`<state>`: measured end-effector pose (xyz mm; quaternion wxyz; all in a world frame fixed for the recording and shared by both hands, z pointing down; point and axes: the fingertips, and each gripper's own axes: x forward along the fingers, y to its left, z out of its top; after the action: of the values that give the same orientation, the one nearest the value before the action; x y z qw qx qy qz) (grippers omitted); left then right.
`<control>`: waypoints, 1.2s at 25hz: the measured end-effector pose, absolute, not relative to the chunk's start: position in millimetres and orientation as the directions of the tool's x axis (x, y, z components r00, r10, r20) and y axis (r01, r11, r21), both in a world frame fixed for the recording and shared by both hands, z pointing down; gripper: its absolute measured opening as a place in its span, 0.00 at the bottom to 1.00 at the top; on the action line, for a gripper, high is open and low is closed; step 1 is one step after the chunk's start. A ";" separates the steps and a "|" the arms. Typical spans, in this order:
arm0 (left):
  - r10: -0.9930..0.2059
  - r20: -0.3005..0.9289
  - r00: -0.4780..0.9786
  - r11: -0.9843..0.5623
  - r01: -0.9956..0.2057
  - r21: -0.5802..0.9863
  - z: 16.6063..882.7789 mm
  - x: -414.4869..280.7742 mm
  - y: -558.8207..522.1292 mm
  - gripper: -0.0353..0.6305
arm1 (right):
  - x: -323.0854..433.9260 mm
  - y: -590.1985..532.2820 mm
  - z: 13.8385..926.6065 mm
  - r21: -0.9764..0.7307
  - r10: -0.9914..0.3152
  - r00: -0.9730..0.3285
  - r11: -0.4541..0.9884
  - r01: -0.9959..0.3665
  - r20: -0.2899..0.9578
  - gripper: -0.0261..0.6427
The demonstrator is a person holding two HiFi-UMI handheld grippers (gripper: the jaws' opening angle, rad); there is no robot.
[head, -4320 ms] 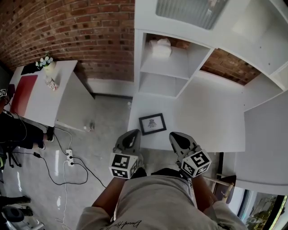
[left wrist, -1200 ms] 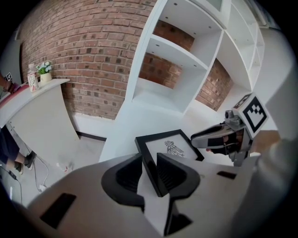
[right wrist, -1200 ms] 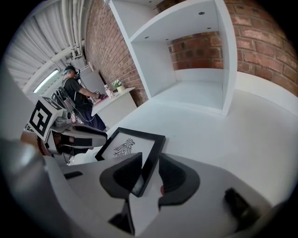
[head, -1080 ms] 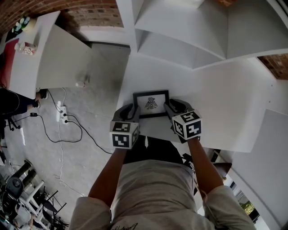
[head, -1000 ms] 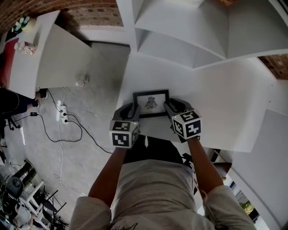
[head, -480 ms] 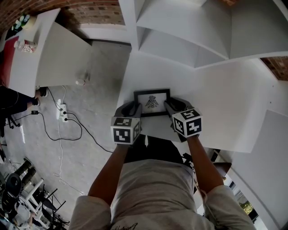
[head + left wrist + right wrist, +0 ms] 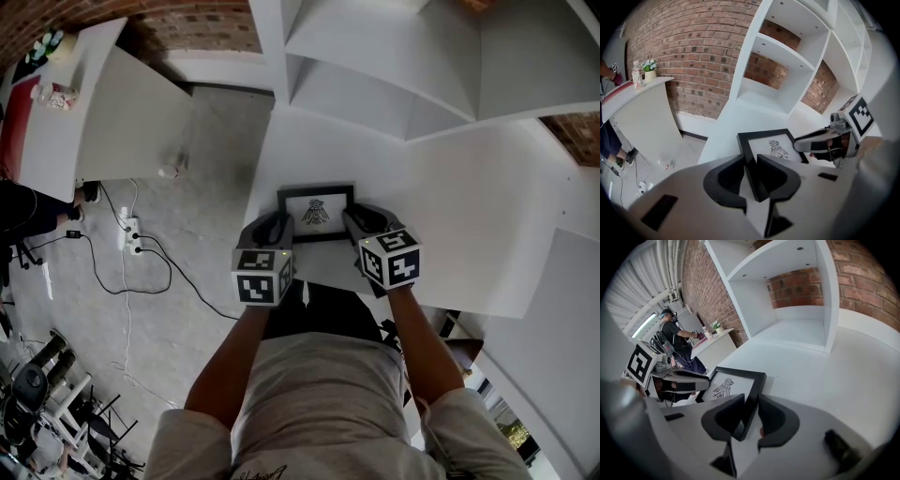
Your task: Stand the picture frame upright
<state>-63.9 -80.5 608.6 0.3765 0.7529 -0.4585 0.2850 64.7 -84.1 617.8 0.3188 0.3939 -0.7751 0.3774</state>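
Note:
The picture frame [image 7: 317, 214], black with a white mat and a small bird drawing, rests on the white desk [image 7: 450, 216] near its front edge. My left gripper [image 7: 273, 228] is shut on the frame's left bar and my right gripper [image 7: 360, 223] on its right bar. In the left gripper view the left bar runs between my left gripper's [image 7: 751, 164] fingers, with the frame [image 7: 773, 147] stretching ahead and the right gripper [image 7: 820, 139] at its far side. In the right gripper view my right gripper [image 7: 750, 405] clamps the frame [image 7: 729, 383], opposite the left gripper [image 7: 679, 376].
White shelf cubbies [image 7: 375, 84] rise behind the desk against a brick wall [image 7: 689, 51]. To the left stands a white counter [image 7: 103, 103] with a plant and bottle. A power strip and cables [image 7: 127, 234] lie on the grey floor. A person [image 7: 677, 345] stands by the counter.
Since the earliest frame both grippers have moved forward from the desk's front edge and shut on the frame's two sides. Over the last second hardly anything has shifted.

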 end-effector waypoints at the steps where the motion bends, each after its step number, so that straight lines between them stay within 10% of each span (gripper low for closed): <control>1: -0.482 0.772 0.415 -0.298 -0.906 0.302 607.4 -64.5 -80.8 0.19 | 64.1 -84.8 616.1 -0.329 -0.377 -0.486 0.409 -0.851 0.788 0.19; 30: -0.687 0.620 0.379 -0.413 -0.906 0.095 533.1 -83.2 -172.4 0.19 | 45.7 -172.5 545.3 -0.192 -0.607 -0.466 0.462 -0.866 0.643 0.19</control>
<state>-83.2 -172.4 533.1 0.2162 0.8016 -0.4966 0.2530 45.7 -172.5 545.3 0.2520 0.4509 -0.8170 0.2564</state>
